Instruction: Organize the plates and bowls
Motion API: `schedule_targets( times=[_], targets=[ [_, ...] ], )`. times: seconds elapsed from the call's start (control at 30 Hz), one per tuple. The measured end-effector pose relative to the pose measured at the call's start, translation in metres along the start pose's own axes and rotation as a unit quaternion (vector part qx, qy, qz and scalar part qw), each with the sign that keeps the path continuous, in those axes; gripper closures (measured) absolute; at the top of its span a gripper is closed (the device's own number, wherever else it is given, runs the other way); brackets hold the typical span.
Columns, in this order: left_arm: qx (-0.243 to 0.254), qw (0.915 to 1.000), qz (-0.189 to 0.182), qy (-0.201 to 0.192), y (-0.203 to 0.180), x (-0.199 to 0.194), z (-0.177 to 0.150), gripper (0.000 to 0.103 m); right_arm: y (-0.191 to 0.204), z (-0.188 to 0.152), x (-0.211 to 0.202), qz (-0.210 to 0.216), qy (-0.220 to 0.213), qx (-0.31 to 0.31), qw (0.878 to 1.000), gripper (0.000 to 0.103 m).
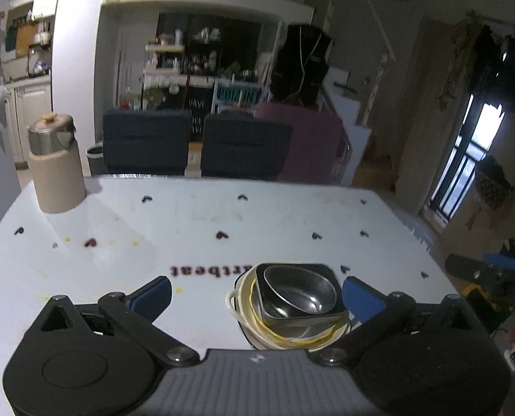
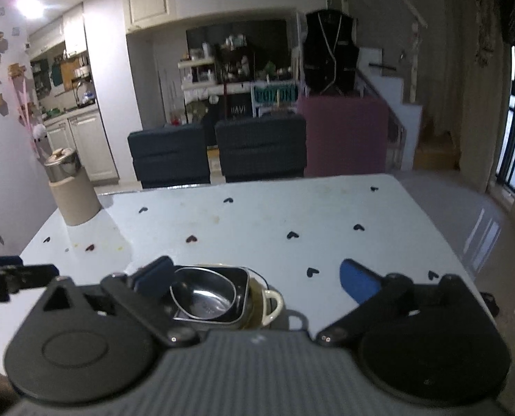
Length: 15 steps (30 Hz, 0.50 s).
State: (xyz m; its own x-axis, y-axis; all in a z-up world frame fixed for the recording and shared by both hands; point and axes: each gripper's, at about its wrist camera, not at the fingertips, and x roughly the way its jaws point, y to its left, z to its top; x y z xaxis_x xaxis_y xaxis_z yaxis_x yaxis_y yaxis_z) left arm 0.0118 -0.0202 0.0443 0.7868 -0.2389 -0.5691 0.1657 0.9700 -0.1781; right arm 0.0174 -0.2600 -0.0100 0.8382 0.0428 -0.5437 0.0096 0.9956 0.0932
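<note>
A stack of dishes stands on the white table [image 1: 188,222] near its front edge. It is a white handled bowl [image 1: 238,306] at the bottom, a black square dish [image 1: 330,274] in it, and a steel bowl [image 1: 299,293] tilted on top. My left gripper [image 1: 257,287] is open, raised just short of the stack, with its blue pads [image 1: 153,294] touching nothing. The right wrist view has the same steel bowl [image 2: 202,293] and the white bowl's handle [image 2: 273,306] behind the left finger. The right gripper [image 2: 255,267] is open and holds nothing.
A beige canister with a steel lid [image 1: 54,173] stands at the table's far left corner [image 2: 72,190]. Two dark chairs [image 1: 195,145] sit beyond the far edge. The table's right edge [image 2: 458,253] drops to the floor. Small heart prints dot the tabletop.
</note>
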Motion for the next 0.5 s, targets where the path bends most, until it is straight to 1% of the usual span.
schedule_targets(
  times=[0.1, 0.17, 0.23, 0.3, 0.4, 0.5],
  targets=[
    [0.003, 0.9998, 0.008, -0.019, -0.002, -0.016, -0.011, 0.000, 0.003, -0.012, -0.016, 0.001, -0.019, -0.004, 1.000, 0.001],
    [-0.001, 0.9996, 0.012, -0.025, -0.002, -0.024, -0.020, 0.000, 0.005, -0.020, -0.026, 0.000, -0.033, -0.013, 0.999, 0.001],
    [0.000, 0.9993, 0.025, -0.028, -0.003, -0.029, -0.029, 0.000, 0.004, -0.027, -0.034, -0.003, -0.041, -0.017, 0.999, 0.001],
    [0.002, 0.9991, 0.033, -0.029, -0.006, -0.032, -0.039, 0.000, 0.004, -0.036, -0.039, -0.004, -0.045, -0.022, 0.999, 0.000],
    [0.009, 0.9990, 0.034, -0.027, -0.010, -0.034, -0.052, 0.000, 0.001, -0.050, -0.045, -0.009, -0.048, -0.027, 0.998, 0.000],
    [0.031, 0.9978, 0.046, -0.037, -0.017, -0.038, -0.064, 0.000, 0.001, -0.060, -0.048, -0.013, -0.047, -0.029, 0.998, 0.000]
  ],
)
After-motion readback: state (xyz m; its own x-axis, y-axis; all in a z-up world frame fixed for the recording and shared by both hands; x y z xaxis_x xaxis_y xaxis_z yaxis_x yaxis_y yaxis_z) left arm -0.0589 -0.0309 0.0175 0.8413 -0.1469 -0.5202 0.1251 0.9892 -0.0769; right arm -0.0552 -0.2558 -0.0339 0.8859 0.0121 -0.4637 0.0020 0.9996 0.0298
